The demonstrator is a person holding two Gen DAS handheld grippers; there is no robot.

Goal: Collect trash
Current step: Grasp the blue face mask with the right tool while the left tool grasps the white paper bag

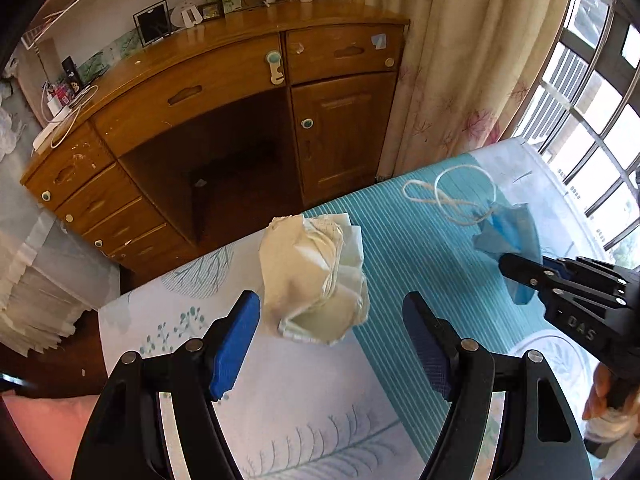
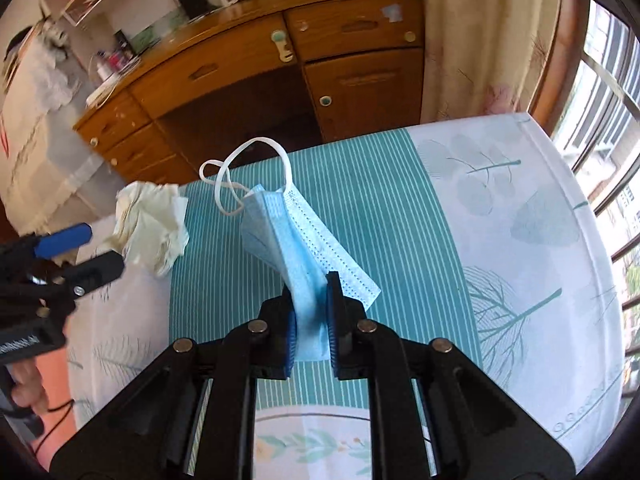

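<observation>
Right gripper [image 2: 311, 312] down-tilted, clamping face mask [image 2: 296, 236]

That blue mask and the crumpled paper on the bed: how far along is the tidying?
Nothing looks binned yet; no trash container shows in either view. In hand: the right gripper is shut on the blue face mask, lifting it off the bed cover. Left: the crumpled tissue still lies on the cover, with the left gripper open around it but not yet pinching.
</observation>
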